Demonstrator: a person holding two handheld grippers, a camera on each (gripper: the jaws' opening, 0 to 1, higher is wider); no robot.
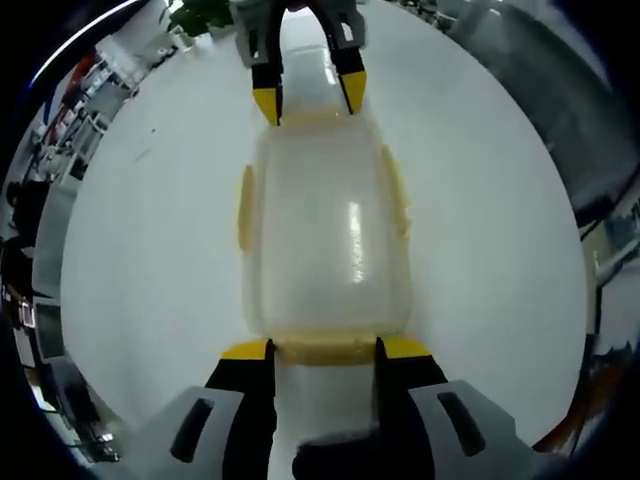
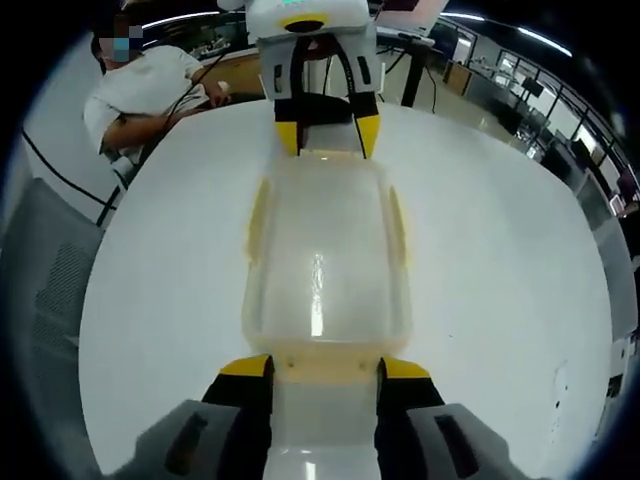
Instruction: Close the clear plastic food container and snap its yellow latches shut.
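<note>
Where ends meet, tools (image 1: pixel 324 348) (image 2: pixel 324 367) facing

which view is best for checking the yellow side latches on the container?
Left gripper view: both side latches stand out against the white table, container large and centred. Right gripper view shows the same latches, paler and narrower.

We cannot tell whether the yellow latches at either short end of the clear container (image 1: pixel 325 225) are snapped down, since the left gripper (image 1: pixel 322 348) and the right gripper (image 2: pixel 325 367) each cover the near end latch with their jaw tips, and the container's contents are too hazy through the lid to make out. At the edges of both views the room beyond the white table (image 1: pixel 150 250) blurs into shapes we cannot identify. The seated person (image 2: pixel 140 90) in the right gripper view is cut off by the view's edge.
</note>
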